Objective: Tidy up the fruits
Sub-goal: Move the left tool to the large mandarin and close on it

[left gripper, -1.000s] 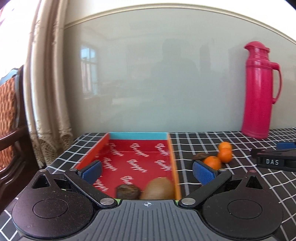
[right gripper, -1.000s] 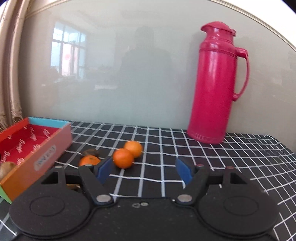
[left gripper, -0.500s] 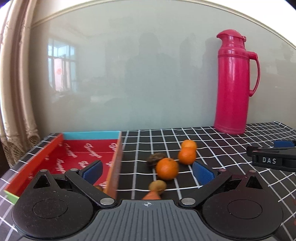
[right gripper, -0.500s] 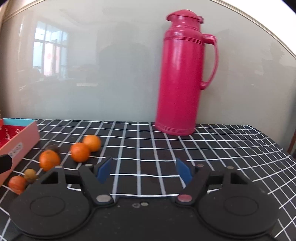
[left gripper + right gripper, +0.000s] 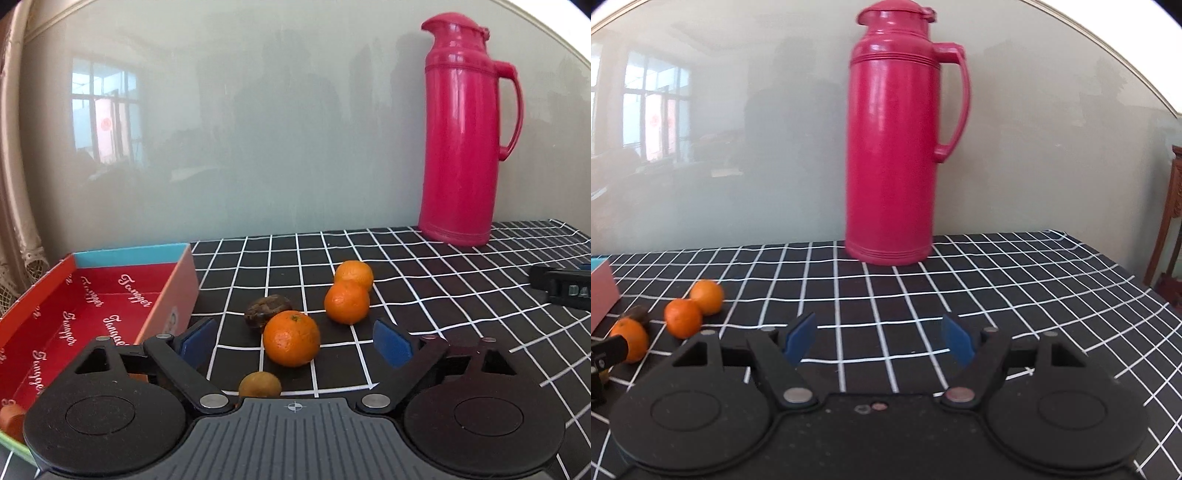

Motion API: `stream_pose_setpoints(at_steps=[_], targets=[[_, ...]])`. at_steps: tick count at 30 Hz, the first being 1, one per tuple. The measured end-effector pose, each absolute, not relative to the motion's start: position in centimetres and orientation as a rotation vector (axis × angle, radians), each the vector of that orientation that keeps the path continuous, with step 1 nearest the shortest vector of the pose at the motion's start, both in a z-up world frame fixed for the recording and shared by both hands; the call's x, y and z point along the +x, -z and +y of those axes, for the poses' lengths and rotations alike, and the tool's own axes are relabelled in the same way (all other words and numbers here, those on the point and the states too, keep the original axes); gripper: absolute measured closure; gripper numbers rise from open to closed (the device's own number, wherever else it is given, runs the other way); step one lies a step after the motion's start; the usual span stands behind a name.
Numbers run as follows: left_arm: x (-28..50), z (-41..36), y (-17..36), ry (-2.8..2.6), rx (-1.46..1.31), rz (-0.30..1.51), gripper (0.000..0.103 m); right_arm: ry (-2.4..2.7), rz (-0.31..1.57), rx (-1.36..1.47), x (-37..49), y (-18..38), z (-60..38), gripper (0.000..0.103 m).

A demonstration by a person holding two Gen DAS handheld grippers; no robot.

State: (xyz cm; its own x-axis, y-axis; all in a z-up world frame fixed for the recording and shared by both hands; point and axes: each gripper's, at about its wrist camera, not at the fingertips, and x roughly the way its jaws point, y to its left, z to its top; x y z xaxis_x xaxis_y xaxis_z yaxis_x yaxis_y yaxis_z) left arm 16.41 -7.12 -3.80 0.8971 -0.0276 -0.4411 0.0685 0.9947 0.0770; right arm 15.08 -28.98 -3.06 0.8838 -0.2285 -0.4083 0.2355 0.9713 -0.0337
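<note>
Tangerine [image 5: 291,338] between just-narrowing, untouching left gripper [image 5: 295,341] pads; brownish fruit [image 5: 259,384] half-hidden; right gripper [image 5: 879,338] open, empty.

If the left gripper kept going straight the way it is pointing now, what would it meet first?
Most likely the nearest orange, centred just ahead of the open left gripper; the small brownish fruit sits lower, probably beneath its path.

Pink thermos [image 5: 892,147] upright; checked tablecloth [image 5: 997,295]; curtain [image 5: 14,184]

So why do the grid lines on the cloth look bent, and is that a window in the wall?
Left wrist view: the fisheye lens bows the tablecloth grid, and the glossy wall panel mirrors a bright window. Right wrist view: the same curving and reflection, with the pink flask slightly soft.
</note>
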Motion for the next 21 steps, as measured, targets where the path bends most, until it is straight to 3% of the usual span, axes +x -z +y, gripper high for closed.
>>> stream_pose_setpoints(at_steps=[2,4,10,13,21], targets=[[17.3,-7.3,4.1,0.048,0.082,0.477,0.017,0.247,0.422,0.017,15.2,3.1,-29.3,0.029],[18.2,-7.3,4.4,0.042,0.075,0.512,0.035,0.253,0.425,0.012,15.3,3.2,-29.7,0.029],[19.6,-7.7,5.1,0.035,0.068,0.547,0.042,0.266,0.434,0.014,15.8,3.3,-30.4,0.029],[19.6,-7.9,5.2,0.008,0.084,0.550,0.062,0.265,0.442,0.009,15.9,3.5,-30.5,0.029],[19.2,-7.4,5.0,0.032,0.063,0.549,0.062,0.278,0.451,0.017,15.9,3.5,-30.6,0.029]])
